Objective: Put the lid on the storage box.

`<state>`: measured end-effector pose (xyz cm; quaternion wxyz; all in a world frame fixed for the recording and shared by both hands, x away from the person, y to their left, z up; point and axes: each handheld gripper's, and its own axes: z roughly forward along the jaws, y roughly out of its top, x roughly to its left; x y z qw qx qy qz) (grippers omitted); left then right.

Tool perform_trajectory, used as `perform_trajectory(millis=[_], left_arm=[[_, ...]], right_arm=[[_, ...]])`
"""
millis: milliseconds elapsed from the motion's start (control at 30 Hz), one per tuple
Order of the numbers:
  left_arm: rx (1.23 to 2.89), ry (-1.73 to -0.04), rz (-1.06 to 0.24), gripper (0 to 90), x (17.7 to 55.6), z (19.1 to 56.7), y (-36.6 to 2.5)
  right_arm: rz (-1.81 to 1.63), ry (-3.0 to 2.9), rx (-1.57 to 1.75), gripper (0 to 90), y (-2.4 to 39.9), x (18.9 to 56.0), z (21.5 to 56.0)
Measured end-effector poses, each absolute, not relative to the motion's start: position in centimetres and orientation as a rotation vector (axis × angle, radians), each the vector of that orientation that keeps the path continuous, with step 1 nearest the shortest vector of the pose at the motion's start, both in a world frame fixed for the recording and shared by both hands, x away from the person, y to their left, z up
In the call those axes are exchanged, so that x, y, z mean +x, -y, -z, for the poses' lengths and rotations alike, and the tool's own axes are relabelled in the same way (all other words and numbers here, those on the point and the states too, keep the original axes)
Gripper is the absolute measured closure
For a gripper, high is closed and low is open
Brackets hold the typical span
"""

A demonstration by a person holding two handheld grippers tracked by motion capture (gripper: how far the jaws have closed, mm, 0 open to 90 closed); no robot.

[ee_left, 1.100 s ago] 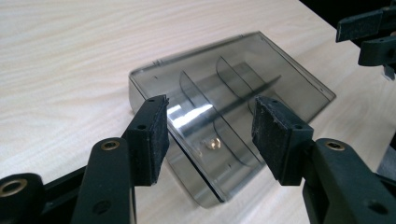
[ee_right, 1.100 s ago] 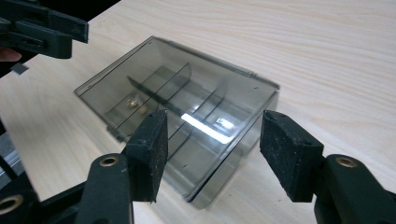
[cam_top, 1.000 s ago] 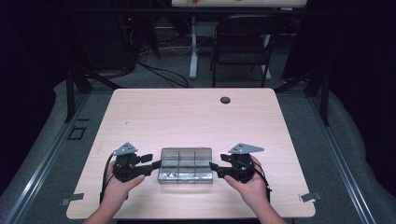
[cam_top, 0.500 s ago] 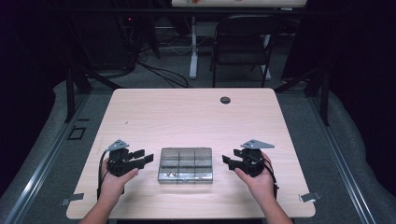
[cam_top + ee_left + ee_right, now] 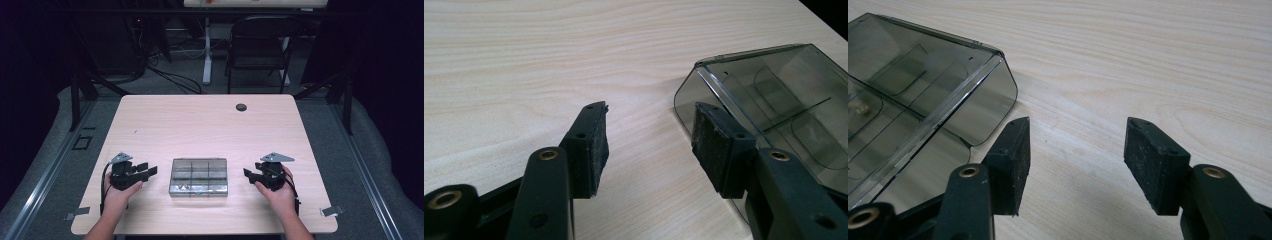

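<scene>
A smoky clear plastic compartment box (image 5: 199, 176) with its lid down lies flat near the table's front edge. My left gripper (image 5: 145, 172) rests on the table a short way to its left, pointing at the box. Its jaws stand open with only bare wood between them and have just been closing slightly. My right gripper (image 5: 248, 174) sits a short way off on the box's right, open too. In the left gripper view the box's corner (image 5: 774, 95) lies just beyond the left gripper (image 5: 649, 115). In the right gripper view the box (image 5: 923, 85) is off to the left of the right gripper (image 5: 1078, 127).
The light wooden table (image 5: 200, 130) has a small black round cap (image 5: 241, 107) near its far edge. A dark chair (image 5: 260, 45) and a table leg stand beyond it. Metal clips (image 5: 332, 210) sit at the near corners.
Both grippers have pulled outward from the box's two ends and sunk toward the table. The box has stayed where it was.
</scene>
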<state>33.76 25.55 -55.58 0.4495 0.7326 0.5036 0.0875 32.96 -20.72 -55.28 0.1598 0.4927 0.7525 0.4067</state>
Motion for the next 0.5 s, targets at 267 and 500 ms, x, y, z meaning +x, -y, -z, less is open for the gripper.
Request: perform_trajectory(millis=[267, 500], left_arm=[[1.828, -1.268, -0.223, 48.3, 33.97, 56.02, -25.64], [1.843, -1.278, -0.213, 47.6, 34.13, 56.22, -25.35]], right_arm=[[-1.168, -2.156, 1.454, 44.4, 20.85, 33.16, 55.91], [-1.152, -2.167, 1.455, 44.4, 20.75, 33.22, 56.12]])
